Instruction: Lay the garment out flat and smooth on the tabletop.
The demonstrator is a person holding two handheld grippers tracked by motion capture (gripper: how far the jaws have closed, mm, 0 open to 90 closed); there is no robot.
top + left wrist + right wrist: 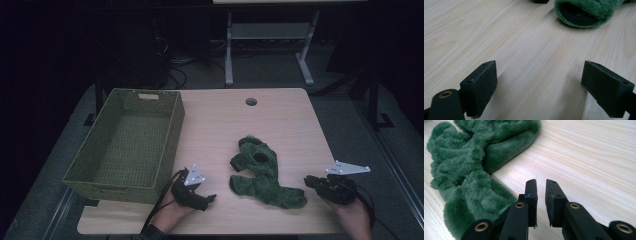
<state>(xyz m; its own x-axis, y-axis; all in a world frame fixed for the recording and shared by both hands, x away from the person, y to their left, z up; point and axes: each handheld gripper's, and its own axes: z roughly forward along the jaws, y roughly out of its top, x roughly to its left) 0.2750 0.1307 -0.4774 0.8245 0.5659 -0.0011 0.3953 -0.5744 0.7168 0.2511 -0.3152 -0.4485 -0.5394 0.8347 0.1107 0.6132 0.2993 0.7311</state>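
1. Nearest the lens in the left gripper view, two black jaws rise from the bottom edge, spread wide, bare wood between them and nothing pinched.
2. Over in the high view, that left gripper (209,198) sits at the lower centre-left of the frame, low over the table (280,120), held by a hand (172,212) coming in from the bottom edge.
3. Right gripper (307,181) now, lower right of the high view: in its own view the jaws are nearly pressed together, a thin gap left, gripping nothing.
4. Between the two grippers lies a green fuzzy garment (260,172), crumpled on the wood, centre to lower centre of the high view.
5. In the right gripper view that plush cloth fills the left half of the frame, just beside the jaw tips; whether it touches them, I cannot tell.
6. Upper right of the left gripper view shows one fuzzy end with a dark opening.
7. A green woven basket (170,145) stands at the left of the table, just beside the left gripper.
8. Top centre of the table: a small round hole (251,101).
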